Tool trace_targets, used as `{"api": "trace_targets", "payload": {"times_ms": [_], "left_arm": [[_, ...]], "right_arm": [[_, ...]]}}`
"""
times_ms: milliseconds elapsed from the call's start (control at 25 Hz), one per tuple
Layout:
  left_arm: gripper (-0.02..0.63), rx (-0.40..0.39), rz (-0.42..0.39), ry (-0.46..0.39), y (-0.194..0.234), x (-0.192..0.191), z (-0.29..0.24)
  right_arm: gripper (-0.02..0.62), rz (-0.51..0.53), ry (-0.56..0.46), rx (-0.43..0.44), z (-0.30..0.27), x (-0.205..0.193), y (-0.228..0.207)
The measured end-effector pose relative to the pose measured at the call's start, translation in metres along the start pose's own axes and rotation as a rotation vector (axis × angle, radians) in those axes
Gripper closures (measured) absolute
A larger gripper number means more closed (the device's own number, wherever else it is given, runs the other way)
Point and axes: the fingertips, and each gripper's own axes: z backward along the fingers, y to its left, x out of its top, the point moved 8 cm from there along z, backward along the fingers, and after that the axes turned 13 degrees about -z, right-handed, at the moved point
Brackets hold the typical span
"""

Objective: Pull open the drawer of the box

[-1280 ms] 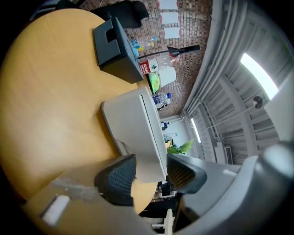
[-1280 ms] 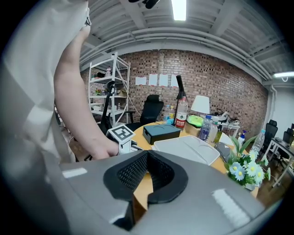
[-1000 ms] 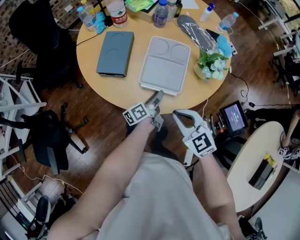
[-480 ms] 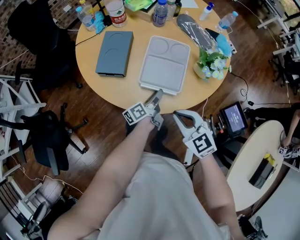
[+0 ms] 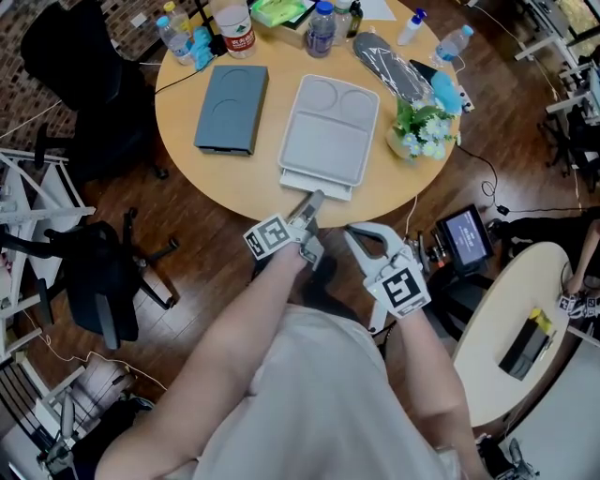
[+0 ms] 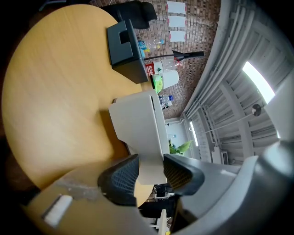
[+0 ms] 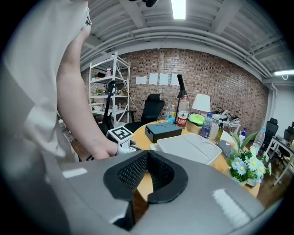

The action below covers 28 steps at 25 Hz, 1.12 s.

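A flat light grey box [image 5: 328,129] lies on the round wooden table [image 5: 225,183]. Its drawer [image 5: 317,185] shows as a narrow pale strip sticking out of the near edge. My left gripper [image 5: 313,199] is at that edge. In the left gripper view the drawer's white front tab [image 6: 151,158] sits between the left gripper's [image 6: 150,169] two pads, which press on it; the jaws have just been closing on it. My right gripper [image 5: 350,231] hangs off the table's near side, apart from the box, and its jaws [image 7: 148,156] are shut with nothing between them.
A dark blue-grey box [image 5: 232,106] lies left of the grey one. Bottles [image 5: 322,25] stand along the far rim and a flower pot [image 5: 424,127] at the right. A black chair [image 5: 70,66] stands far left, a small screen [image 5: 467,234] and a second table [image 5: 511,328] at the right.
The drawer has slid a little out of the box toward me, and the left gripper has drawn back slightly with it. The right gripper has kept still.
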Motion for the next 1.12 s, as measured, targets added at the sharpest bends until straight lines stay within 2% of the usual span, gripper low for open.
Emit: {"api": "trace_targets", "payload": {"times_ms": [200,320,600,760,960,1120], "left_arm": [[0.430,0.002,-0.003,0.002,0.000,-0.008,0.018],[0.430,0.018,-0.040,0.008,-0.001,-0.012,0.033],[0.430,0.015,-0.012,-0.027,-0.004,-0.041,0.063],[0.428,0.076,-0.102,-0.016,-0.008,-0.047,0.081],[0.428,0.036,-0.013,-0.017,-0.010,-0.068,0.097],[0.423,0.048,-0.053,0.034,-0.007,-0.070,0.117]], "right_arm": [[0.592,0.009,-0.011,0.020,0.003,-0.002,0.005],[0.592,0.028,-0.009,0.043,0.005,-0.004,0.012],[0.592,0.067,-0.018,0.137,0.010,-0.020,0.035],[0.592,0.086,-0.011,0.182,0.012,-0.027,0.047],[0.592,0.092,-0.008,0.200,0.015,-0.033,0.065],[0.592,0.097,-0.023,0.196,0.007,-0.029,0.086]]}}
